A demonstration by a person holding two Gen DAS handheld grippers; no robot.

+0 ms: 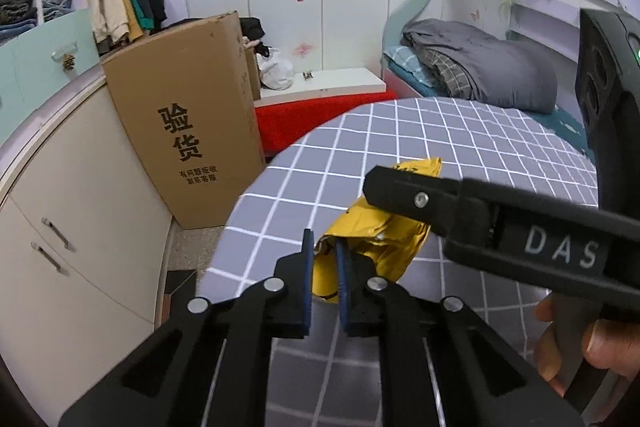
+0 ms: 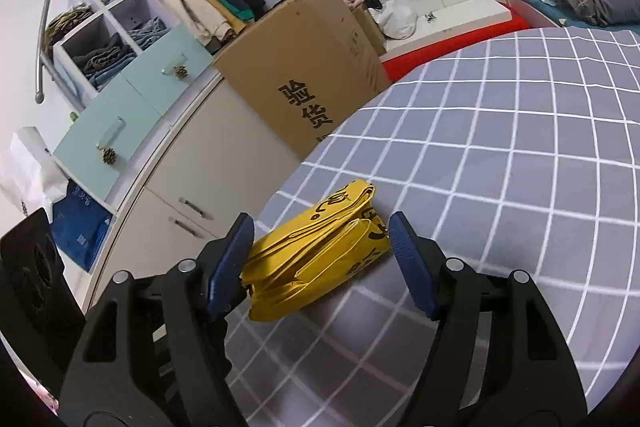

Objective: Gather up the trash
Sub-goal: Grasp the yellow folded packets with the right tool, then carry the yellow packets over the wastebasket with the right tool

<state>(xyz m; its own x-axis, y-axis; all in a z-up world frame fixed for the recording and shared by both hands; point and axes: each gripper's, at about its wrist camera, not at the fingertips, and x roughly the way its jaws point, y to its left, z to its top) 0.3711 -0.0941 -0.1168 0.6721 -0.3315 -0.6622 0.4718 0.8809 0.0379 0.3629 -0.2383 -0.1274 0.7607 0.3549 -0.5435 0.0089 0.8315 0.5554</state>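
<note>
Yellow plastic, folded flat and printed with black characters: the bag (image 2: pixel 320 251) lies near the edge of my grey checked counter (image 2: pixel 500 163), not yet lifted. My left gripper (image 1: pixel 324 279) has narrowed to a slim gap over the bag's near corner, and it looks pinched between the blue pads, though I can't be sure. My right gripper (image 2: pixel 320 259) stands wide, straddling the bag without touching it. I judge collecting has barely begun; no bin is visible.

Folded yellow plastic bag on the grey checked surface

The crumpled yellow plastic bag with black print (image 2: pixel 316 253) lies flat in loose folded layers near the surface's (image 2: pixel 500 187) rounded edge, one corner lifted.
</note>
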